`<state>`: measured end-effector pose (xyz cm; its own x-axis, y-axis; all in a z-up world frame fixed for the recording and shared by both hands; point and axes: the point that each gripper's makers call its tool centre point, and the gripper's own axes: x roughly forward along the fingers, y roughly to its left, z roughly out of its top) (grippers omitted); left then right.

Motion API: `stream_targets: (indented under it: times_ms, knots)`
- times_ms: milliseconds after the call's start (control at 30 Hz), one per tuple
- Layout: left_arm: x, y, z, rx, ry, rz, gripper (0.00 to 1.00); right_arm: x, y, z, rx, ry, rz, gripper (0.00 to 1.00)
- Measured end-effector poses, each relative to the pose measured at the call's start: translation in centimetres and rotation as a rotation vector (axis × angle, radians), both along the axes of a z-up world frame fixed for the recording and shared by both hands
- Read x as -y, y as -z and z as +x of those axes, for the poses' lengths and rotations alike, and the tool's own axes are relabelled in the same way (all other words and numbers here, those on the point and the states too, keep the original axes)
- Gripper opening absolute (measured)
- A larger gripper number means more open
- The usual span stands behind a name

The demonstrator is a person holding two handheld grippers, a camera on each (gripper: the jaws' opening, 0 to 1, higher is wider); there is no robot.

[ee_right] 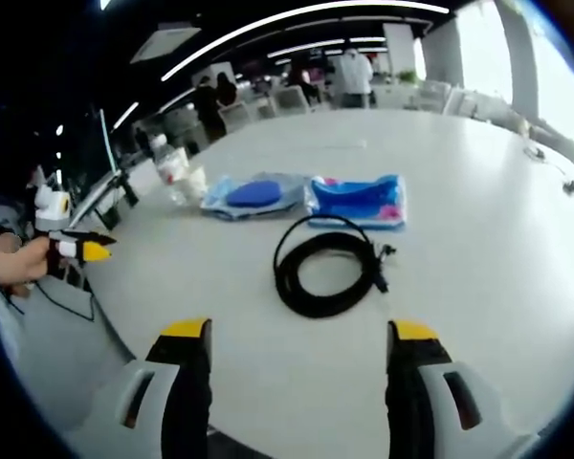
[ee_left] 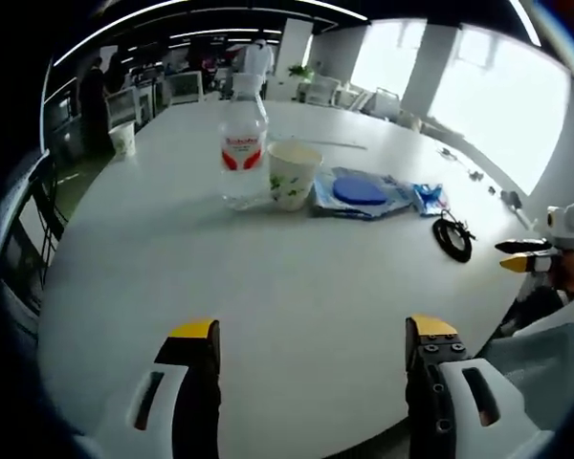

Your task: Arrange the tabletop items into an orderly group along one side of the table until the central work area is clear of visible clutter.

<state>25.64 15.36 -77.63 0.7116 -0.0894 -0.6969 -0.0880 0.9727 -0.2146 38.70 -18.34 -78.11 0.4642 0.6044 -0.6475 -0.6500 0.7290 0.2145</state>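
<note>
On the white table (ee_left: pixel 268 287) stand a clear water bottle (ee_left: pixel 243 143) with a red label and a white paper cup (ee_left: pixel 292 175) with a leaf print, side by side. To their right lie a clear bag holding a blue disc (ee_left: pixel 359 191), a small blue packet (ee_left: pixel 429 198) and a coiled black cable (ee_left: pixel 452 236). My left gripper (ee_left: pixel 312 330) is open above the near table edge, well short of them. My right gripper (ee_right: pixel 298 331) is open just before the cable (ee_right: pixel 327 265); beyond it lie the blue packet (ee_right: pixel 356 201), the bag (ee_right: pixel 253 194) and the bottle (ee_right: pixel 172 170).
A second paper cup (ee_left: pixel 122 140) stands near the far left edge. The right gripper (ee_left: pixel 526 256) shows at the table's right side, the left gripper (ee_right: pixel 77 247) at the left with a hand. Chairs and people are beyond the far edge.
</note>
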Motion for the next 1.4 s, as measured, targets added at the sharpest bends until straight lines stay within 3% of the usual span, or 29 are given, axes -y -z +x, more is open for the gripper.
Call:
stream_targets:
  times_ms: [133,533,1000,1400]
  knots:
    - [-0.3,-0.1,-0.5,0.005,0.000,-0.005,0.77,0.1,-0.5,-0.1,0.009,0.001,0.008,0.72]
    - [-1.6,0.1,-1.9,-0.012,-0.030,-0.020,0.78,1.2,0.4,-1.1,-0.023,0.004,-0.009,0.74]
    - [-1.5,-0.1,-0.9,0.010,-0.028,-0.040,0.79,2.4,0.2,-1.3,-0.027,0.028,-0.016,0.75]
    - [-1.5,0.0,-1.4,0.009,-0.040,-0.055,0.79,2.8,0.3,-1.1,-0.031,0.042,-0.017,0.74]
